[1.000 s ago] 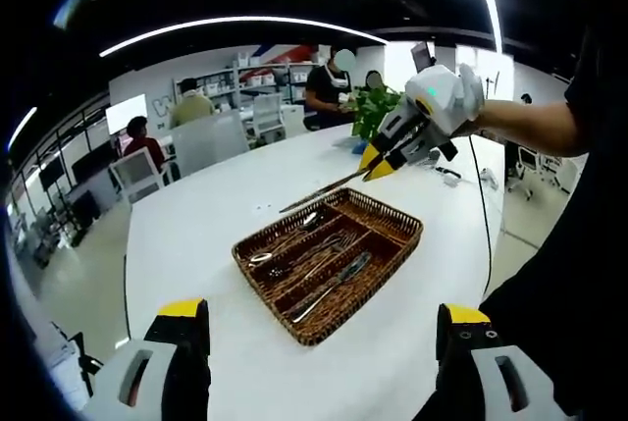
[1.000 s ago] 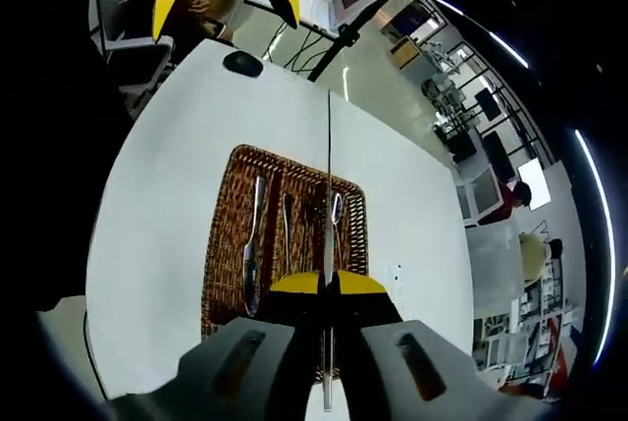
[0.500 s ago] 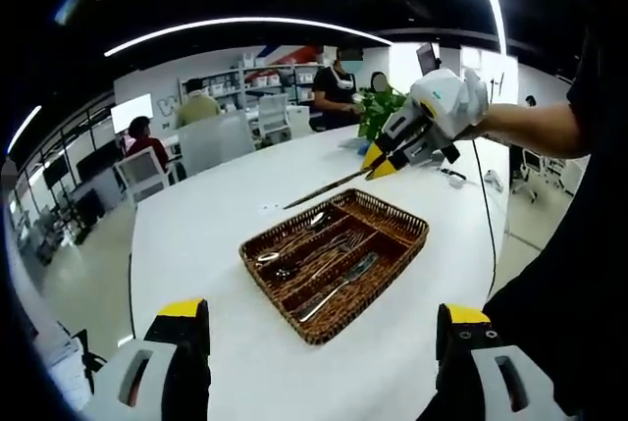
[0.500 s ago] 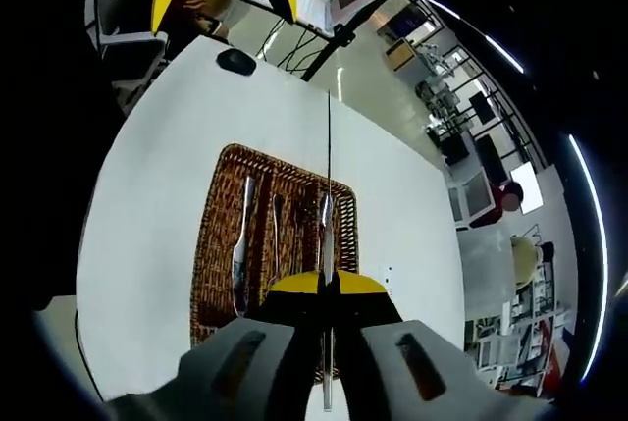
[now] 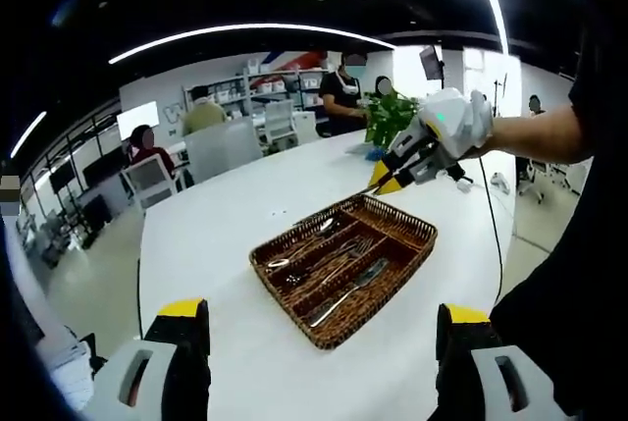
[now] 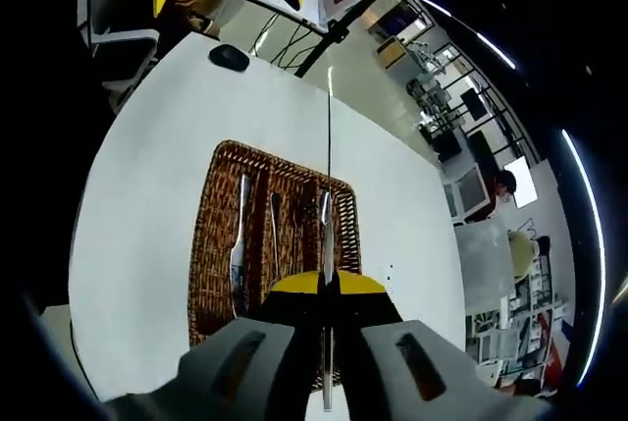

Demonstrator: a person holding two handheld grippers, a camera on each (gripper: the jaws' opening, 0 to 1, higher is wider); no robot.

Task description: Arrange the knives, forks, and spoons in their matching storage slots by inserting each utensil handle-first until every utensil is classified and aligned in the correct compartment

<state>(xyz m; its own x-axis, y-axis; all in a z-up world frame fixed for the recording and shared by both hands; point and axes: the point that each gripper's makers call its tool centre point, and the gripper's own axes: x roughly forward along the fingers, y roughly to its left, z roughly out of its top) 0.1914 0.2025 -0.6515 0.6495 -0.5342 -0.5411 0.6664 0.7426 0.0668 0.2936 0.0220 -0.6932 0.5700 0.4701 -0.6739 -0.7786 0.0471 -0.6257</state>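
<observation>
**While hanging over the basket, lies in line with the slots**

While clamped near one end in the right hand-held gripper (image 6: pixel 327 279), runs straight ahead as a thin utensil (image 6: pixel 329 146), seen edge-on, too thin to tell whether knife, fork or spoon. Cannot tell which end is the handle, either. Jaws clenched tight on it, with a short stub pointing back toward the camera.

Directly below and ahead: the wicker basket (image 6: pixel 208 244) on the white tabletop (image 6: pixel 137 215), its long slots running the same way as the held piece. Seen from the right gripper view, crosses over the slot on that view's right side, above what looks like a spoon (image 6: pixel 323 210) already lying there. Further toward that view's left, a knife (image 6: pixel 238 254) in its own slot, and between the two another slim piece, probably a fork.

Seen from the left gripper view, sits high: right hand-held gripper (image 5: pixel 391 178) above the far end of the basket (image 5: pixel 291 303), well clear of the weave, nothing touching. Long axis already matched to the slots, by this judgement, so mostly a matter of lowering, plus a sideways shift if the slot underneath is the wrong kind.

Left hand-held gripper (image 5: pixel 322 313) released and empty, jaws wide apart, low over the tabletop (image 5: pixel 216 235) on the near side of the basket. Nearer to the basket's front edge, yet not needed for the drop: the right one carries the piece and is the one placed over the slots.
</observation>
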